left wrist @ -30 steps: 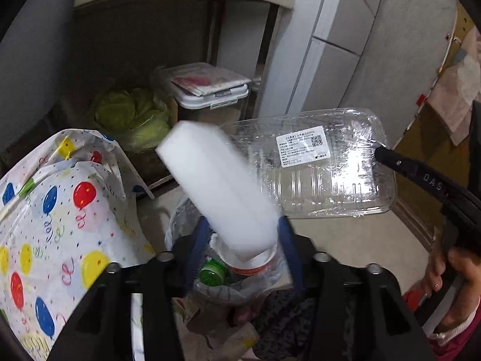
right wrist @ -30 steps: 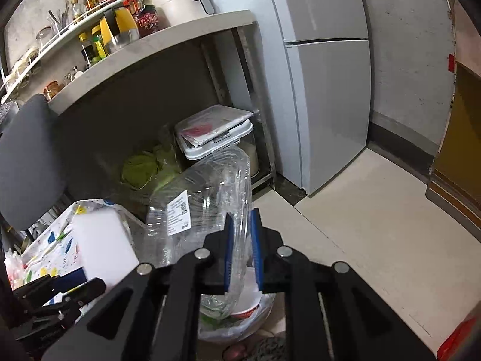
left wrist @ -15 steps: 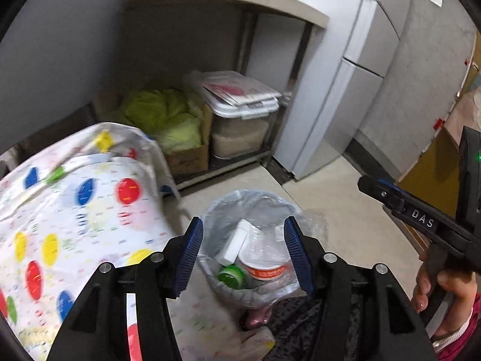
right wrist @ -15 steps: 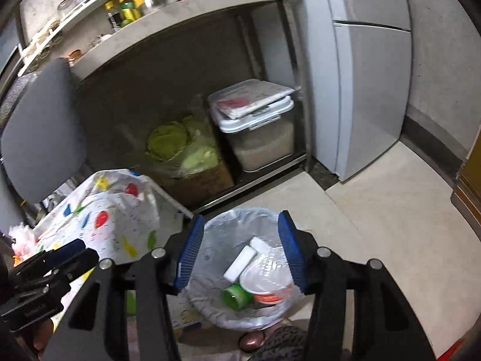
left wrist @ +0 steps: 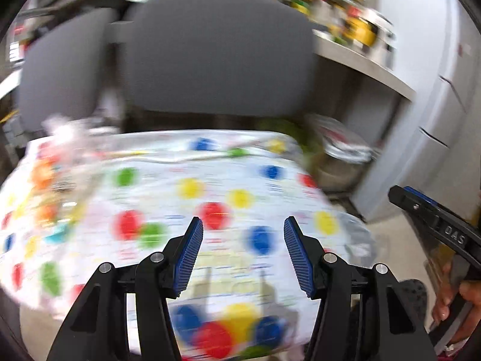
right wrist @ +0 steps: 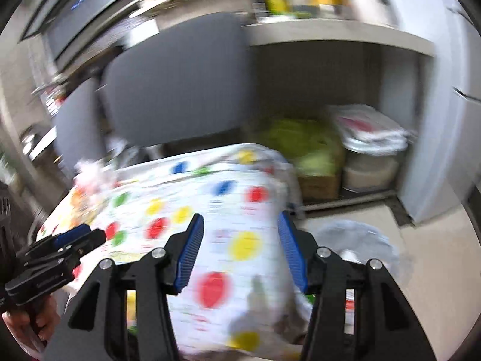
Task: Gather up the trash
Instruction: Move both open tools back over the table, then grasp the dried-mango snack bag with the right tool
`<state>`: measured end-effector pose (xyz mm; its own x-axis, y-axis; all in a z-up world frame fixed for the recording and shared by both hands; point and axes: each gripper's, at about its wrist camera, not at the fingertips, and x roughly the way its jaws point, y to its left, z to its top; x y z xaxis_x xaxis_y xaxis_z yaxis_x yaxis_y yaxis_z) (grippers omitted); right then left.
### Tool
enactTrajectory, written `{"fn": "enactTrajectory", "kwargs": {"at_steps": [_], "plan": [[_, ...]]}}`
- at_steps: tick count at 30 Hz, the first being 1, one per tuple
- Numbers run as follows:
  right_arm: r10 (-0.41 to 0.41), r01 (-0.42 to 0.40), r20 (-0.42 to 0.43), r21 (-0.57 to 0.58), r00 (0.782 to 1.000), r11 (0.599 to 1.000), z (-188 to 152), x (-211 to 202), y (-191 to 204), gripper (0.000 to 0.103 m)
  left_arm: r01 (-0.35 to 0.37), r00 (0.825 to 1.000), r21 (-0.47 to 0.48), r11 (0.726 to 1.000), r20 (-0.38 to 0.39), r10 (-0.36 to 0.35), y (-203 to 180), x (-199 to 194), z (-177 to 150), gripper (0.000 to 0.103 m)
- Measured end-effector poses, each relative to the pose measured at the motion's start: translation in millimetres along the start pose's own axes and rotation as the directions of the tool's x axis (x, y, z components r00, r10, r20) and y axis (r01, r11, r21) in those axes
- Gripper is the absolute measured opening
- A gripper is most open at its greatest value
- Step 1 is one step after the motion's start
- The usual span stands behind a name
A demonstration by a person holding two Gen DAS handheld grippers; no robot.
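Both views are motion-blurred. My left gripper [left wrist: 243, 251] is open and empty above a table with a balloon-print cloth [left wrist: 186, 189]. My right gripper [right wrist: 239, 248] is open and empty over the same cloth [right wrist: 210, 210]. Crumpled clear plastic trash [left wrist: 64, 147] lies at the table's far left; it also shows in the right wrist view [right wrist: 90, 171]. The bag-lined trash bin [right wrist: 357, 240] stands on the floor right of the table, its rim just visible in the left wrist view [left wrist: 360, 240]. Each gripper shows in the other's view, the right [left wrist: 433, 219] and the left [right wrist: 75, 237].
Grey chairs [left wrist: 216, 51] stand behind the table. A counter shelf [right wrist: 330, 33] holds bottles; under it sit a box of cabbage [right wrist: 306, 150] and a lidded container [right wrist: 369, 156]. A grey fridge [left wrist: 436, 105] is at the right.
Both grippers dropped their items, the white foam block and the clear plastic tray, into the bin, opened, then swung up and left from the bin to the table.
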<state>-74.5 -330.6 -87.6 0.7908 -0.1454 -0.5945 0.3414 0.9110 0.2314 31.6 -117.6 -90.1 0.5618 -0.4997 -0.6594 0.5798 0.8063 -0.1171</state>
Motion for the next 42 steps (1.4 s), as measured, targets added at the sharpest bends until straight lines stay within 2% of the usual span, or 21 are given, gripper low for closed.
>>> {"fn": "enactTrajectory", "kwargs": {"at_steps": [5, 9, 15, 19, 22, 35, 37, 41, 42], "plan": [[0.104, -0.106, -0.027, -0.116, 0.994, 0.988, 4, 30, 79, 0.051, -0.138, 0.989, -0.097, 0.986, 0.043, 0.143, 73, -29, -11, 0.057], [0.169, -0.177, -0.058, -0.188, 0.984, 0.966, 3, 59, 137, 0.051, -0.228, 0.969, -0.195, 0.954, 0.048, 0.242, 135, -41, -22, 0.057], [0.246, -0.267, -0.111, -0.255, 0.963, 0.929, 0, 101, 211, 0.051, -0.316, 0.941, -0.281, 0.906, 0.033, 0.338, 206, -49, -31, 0.057], [0.282, -0.318, -0.16, -0.289, 0.946, 0.903, -2, 131, 253, 0.051, -0.342, 0.931, -0.303, 0.889, 0.023, 0.365, 237, -46, -30, 0.057], [0.287, -0.333, -0.188, -0.305, 0.939, 0.892, -4, 152, 278, 0.051, -0.345, 0.929, -0.307, 0.887, 0.024, 0.37, 254, -39, -29, 0.057], [0.268, -0.354, -0.3, -0.283, 0.915, 0.891, -20, 236, 339, 0.052, -0.369, 0.92, -0.345, 0.863, -0.006, 0.391, 305, 2, -22, 0.057], [0.263, -0.354, -0.311, -0.289, 0.913, 0.889, -20, 243, 343, 0.062, -0.366, 0.922, -0.355, 0.86, -0.014, 0.387, 312, 7, -23, 0.057], [0.238, -0.34, -0.319, -0.316, 0.918, 0.886, -18, 255, 356, 0.071, -0.368, 0.924, -0.365, 0.855, -0.037, 0.382, 319, 16, -26, 0.057], [0.225, -0.336, -0.335, -0.322, 0.915, 0.885, -19, 259, 358, 0.076, -0.365, 0.925, -0.37, 0.854, -0.043, 0.377, 320, 18, -28, 0.057]]}}
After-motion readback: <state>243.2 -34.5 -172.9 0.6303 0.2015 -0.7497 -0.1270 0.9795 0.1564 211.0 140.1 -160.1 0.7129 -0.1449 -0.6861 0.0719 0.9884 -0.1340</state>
